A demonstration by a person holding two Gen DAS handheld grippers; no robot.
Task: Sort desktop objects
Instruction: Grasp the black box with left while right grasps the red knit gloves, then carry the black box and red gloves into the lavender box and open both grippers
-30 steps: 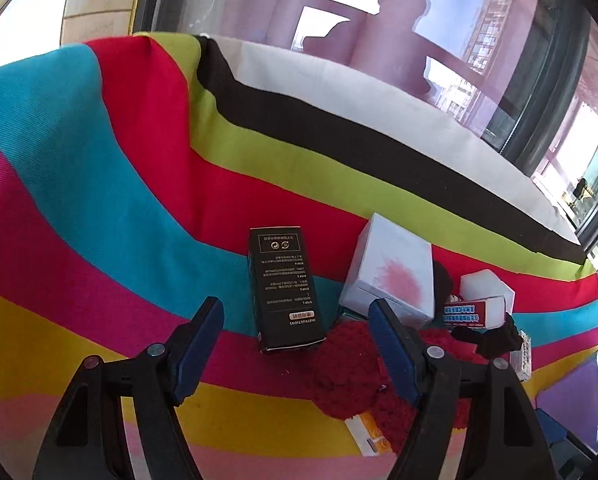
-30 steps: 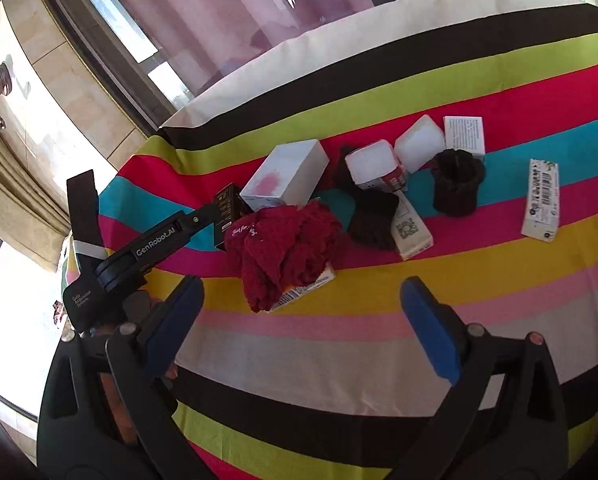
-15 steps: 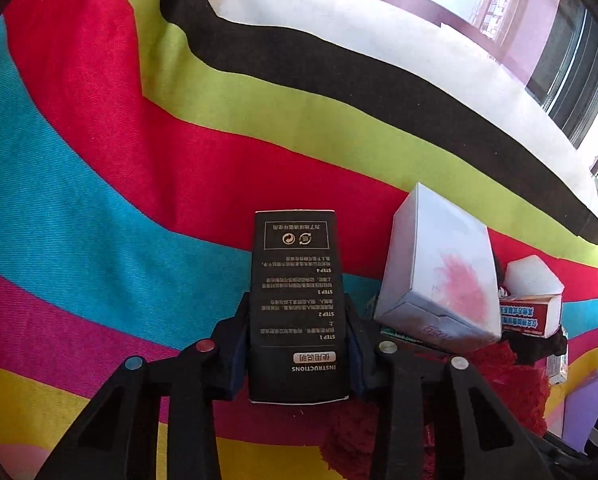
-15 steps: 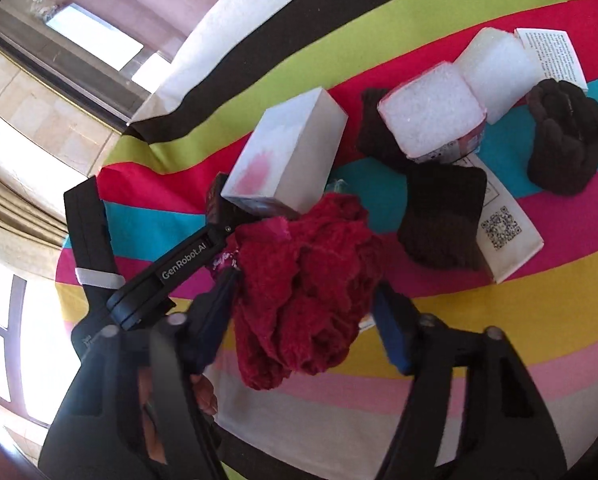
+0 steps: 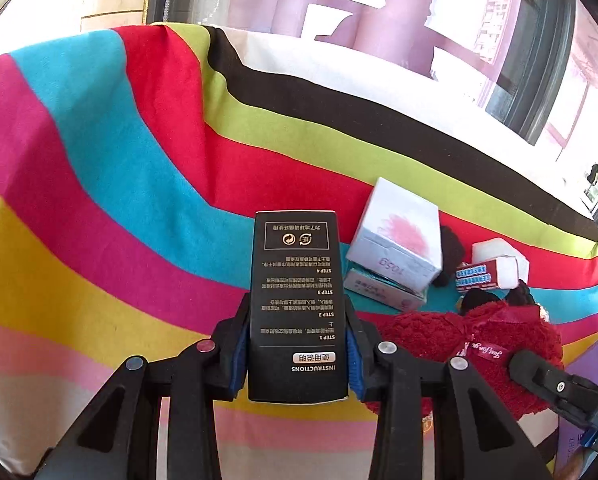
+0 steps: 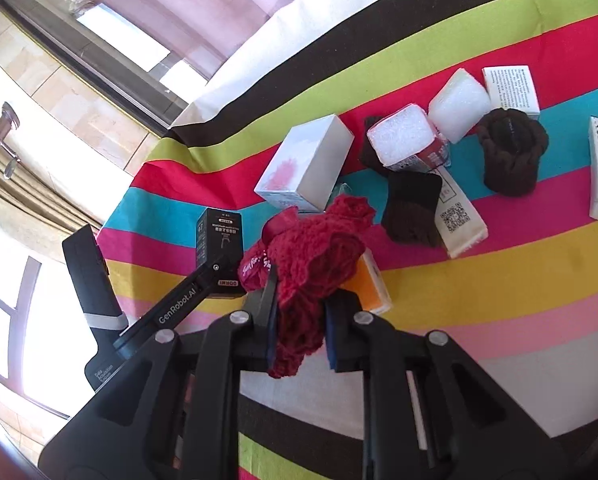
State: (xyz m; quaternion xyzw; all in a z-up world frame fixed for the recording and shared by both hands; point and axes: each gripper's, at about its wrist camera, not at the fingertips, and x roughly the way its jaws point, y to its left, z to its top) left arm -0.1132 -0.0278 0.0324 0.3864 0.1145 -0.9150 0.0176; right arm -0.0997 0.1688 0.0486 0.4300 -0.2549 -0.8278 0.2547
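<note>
We see the left gripper [image 5: 297, 350] clamped tight on the black box [image 5: 297, 300] — blue pads pressed flat to both long sides, the box pointing straight out between the black arms. Over on the right, the right gripper [image 6: 299, 326] is pinched in on the red knitted cloth [image 6: 311, 264], its jaws nearly together with a fold bunched between them. In that view the left one reaches in from the left — it seems lifted off the cloth-covered surface, though we can't be sure.
</note>
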